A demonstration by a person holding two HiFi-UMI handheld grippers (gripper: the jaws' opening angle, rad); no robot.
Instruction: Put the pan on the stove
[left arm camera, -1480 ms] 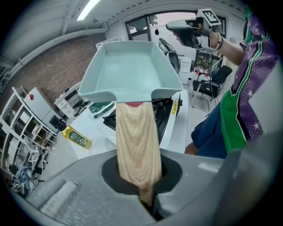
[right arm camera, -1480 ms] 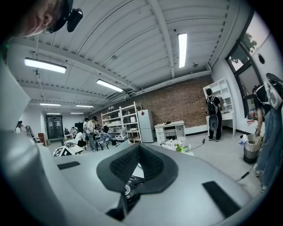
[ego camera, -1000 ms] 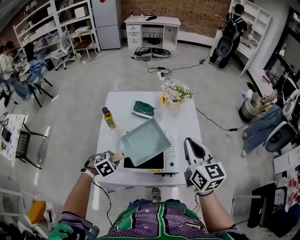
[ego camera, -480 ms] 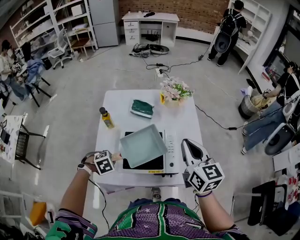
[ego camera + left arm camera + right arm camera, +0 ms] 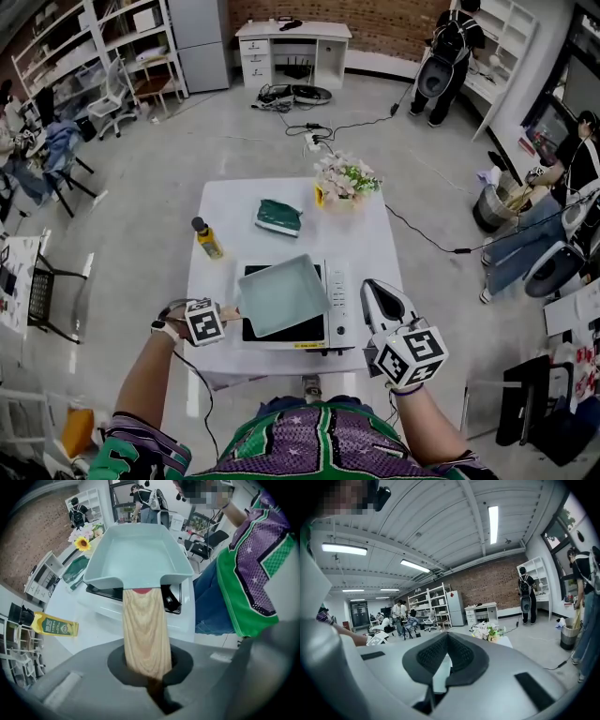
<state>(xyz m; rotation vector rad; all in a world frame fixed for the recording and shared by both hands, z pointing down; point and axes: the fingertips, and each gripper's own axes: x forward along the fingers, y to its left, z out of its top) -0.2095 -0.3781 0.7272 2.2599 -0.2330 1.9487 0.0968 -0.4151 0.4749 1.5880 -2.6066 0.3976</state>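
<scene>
A square pale-green pan [image 5: 281, 295] with a wooden handle [image 5: 145, 634] hangs over the black top of the white stove [image 5: 337, 302] near the table's front edge. My left gripper [image 5: 228, 316] is shut on the end of that handle, left of the stove. In the left gripper view the pan [image 5: 136, 550] juts out ahead of the jaws, above the stove [image 5: 185, 616]; whether it touches the top is unclear. My right gripper [image 5: 372, 289] hovers at the stove's right side, shut, with nothing in it [image 5: 447, 637].
On the white table [image 5: 370, 234] behind the stove stand a yellow bottle [image 5: 206, 239], a folded green cloth [image 5: 279, 217] and a pot of flowers [image 5: 347, 178]. Cables lie on the floor beyond. People, chairs and shelves stand around the room's edges.
The pan has sunk toward the stove top and tilted flatter, with my left gripper lowering along with it. The right gripper has stayed put.
</scene>
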